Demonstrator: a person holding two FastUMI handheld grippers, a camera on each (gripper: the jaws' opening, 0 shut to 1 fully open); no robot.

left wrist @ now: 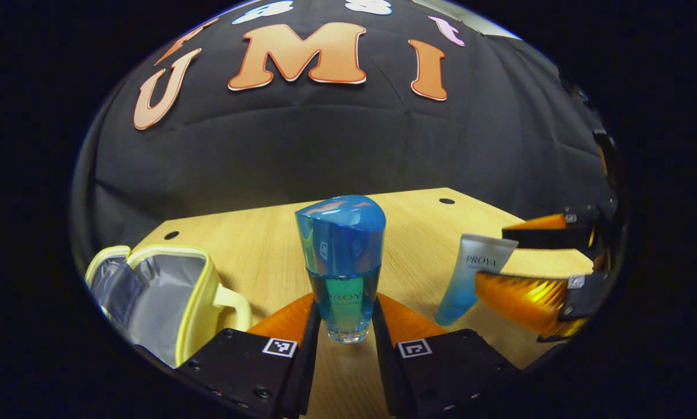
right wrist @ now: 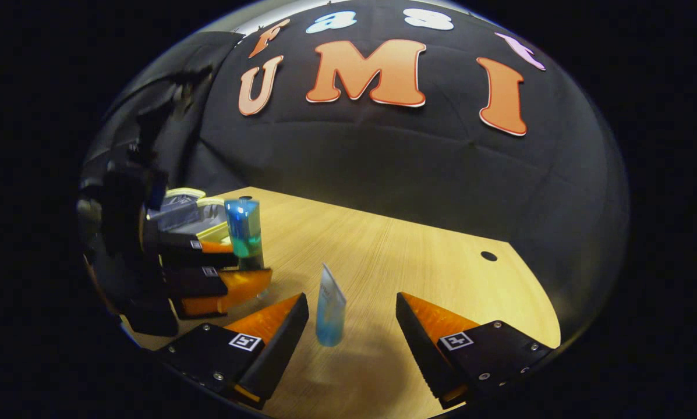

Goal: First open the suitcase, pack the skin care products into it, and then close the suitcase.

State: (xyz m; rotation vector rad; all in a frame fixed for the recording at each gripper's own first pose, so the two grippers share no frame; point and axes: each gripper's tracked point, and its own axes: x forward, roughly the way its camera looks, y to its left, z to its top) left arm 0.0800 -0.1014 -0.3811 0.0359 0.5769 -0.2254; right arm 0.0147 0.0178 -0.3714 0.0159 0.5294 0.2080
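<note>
I see a light wooden tabletop [left wrist: 418, 233] filling the lower middle of both views, its grain running away from me — small dark round holes [right wrist: 488, 256] sit near its far corners. Behind it a black cloth wall [left wrist: 336, 145] rises across the whole upper frame, creased, lit dimly from above.

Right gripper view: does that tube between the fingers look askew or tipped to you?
Nothing is spilled or damaged. The tube stands cap-down on the table, leaning slightly, between the open right gripper fingers, untouched. The blue bottle stands upright in the left gripper.
</note>
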